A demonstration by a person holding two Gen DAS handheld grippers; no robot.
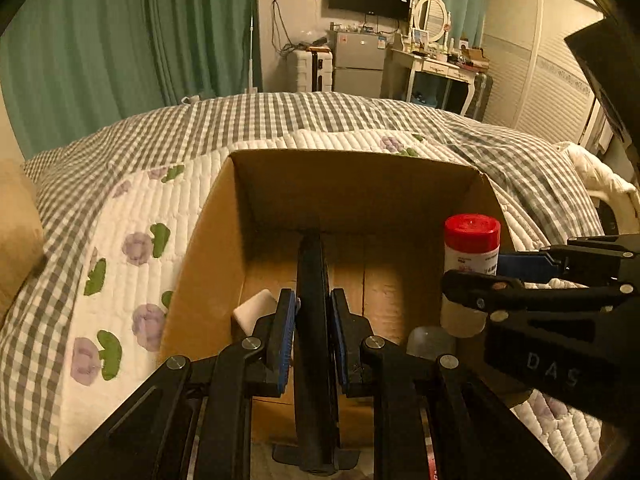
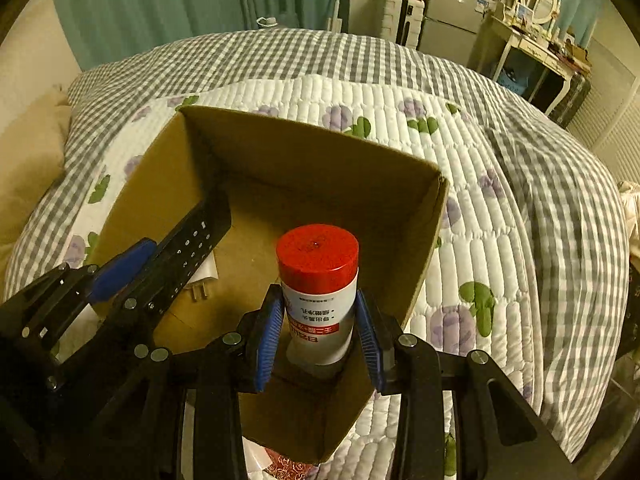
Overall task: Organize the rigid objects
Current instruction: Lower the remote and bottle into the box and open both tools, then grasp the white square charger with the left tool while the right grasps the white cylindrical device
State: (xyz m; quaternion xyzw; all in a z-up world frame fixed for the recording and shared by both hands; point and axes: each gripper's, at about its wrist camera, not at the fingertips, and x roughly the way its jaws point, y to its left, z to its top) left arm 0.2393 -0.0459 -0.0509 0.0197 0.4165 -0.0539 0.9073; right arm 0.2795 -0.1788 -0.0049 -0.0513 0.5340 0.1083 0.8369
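An open cardboard box [image 1: 352, 176] [image 2: 312, 148] sits on the quilted bed. My left gripper [image 1: 313, 320] is shut on a black remote control [image 1: 314, 320], held edge-on over the box interior; it also shows in the right wrist view [image 2: 188, 256]. My right gripper [image 2: 318, 328] is shut on a white bottle with a red cap [image 2: 318, 280], held upright above the box's right side; the bottle also shows in the left wrist view [image 1: 472, 256]. A white plug adapter [image 1: 254, 310] [image 2: 204, 280] lies on the box floor.
The box rests on a white floral quilt [image 2: 480, 200] over a grey checked blanket [image 1: 240, 120]. A tan pillow [image 1: 16, 220] lies at the left. A clear rounded object [image 1: 430, 340] shows under the bottle. A fridge, dresser and wardrobe stand beyond the bed.
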